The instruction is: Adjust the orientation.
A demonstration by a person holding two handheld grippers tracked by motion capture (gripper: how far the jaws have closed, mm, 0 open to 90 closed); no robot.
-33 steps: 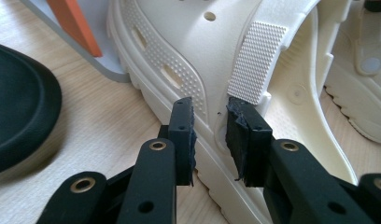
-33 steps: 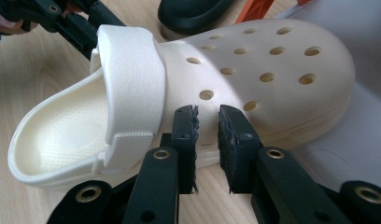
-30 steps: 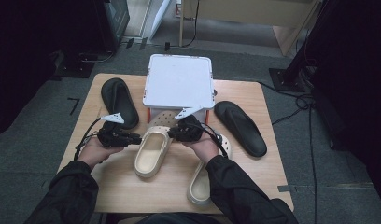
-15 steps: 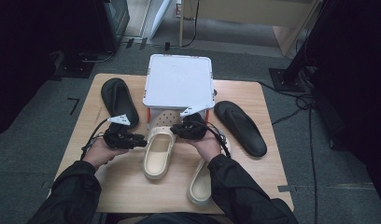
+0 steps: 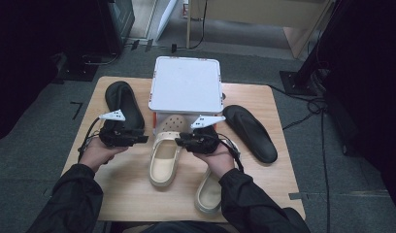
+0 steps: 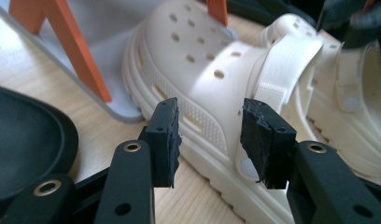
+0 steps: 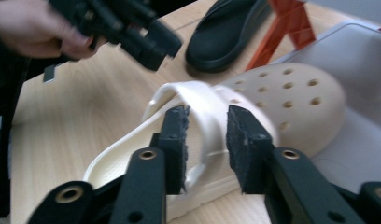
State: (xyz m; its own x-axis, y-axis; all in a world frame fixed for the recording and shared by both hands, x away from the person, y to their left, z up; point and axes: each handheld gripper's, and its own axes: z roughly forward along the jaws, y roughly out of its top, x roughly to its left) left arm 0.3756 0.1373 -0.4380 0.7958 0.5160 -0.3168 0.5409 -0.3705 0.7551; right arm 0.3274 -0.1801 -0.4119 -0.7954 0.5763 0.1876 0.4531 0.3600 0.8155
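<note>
Two grippers flank a cream clog point(image 5: 164, 160) with a perforated toe and a ribbed heel strap; the left gripper point(image 5: 138, 139) and right gripper point(image 5: 184, 141) each stand with jaws part open, having just been opening, and nothing is pinched between the pads. Just beyond both jaw pairs, the clog lies flat, toe under the white rack point(image 5: 186, 85), its length running toward the person. A second cream clog point(image 5: 210, 189) and black sandals point(image 5: 122, 99) lie beside it.

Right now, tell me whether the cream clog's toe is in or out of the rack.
In: the cream clog has its toe under the white rack.
</note>
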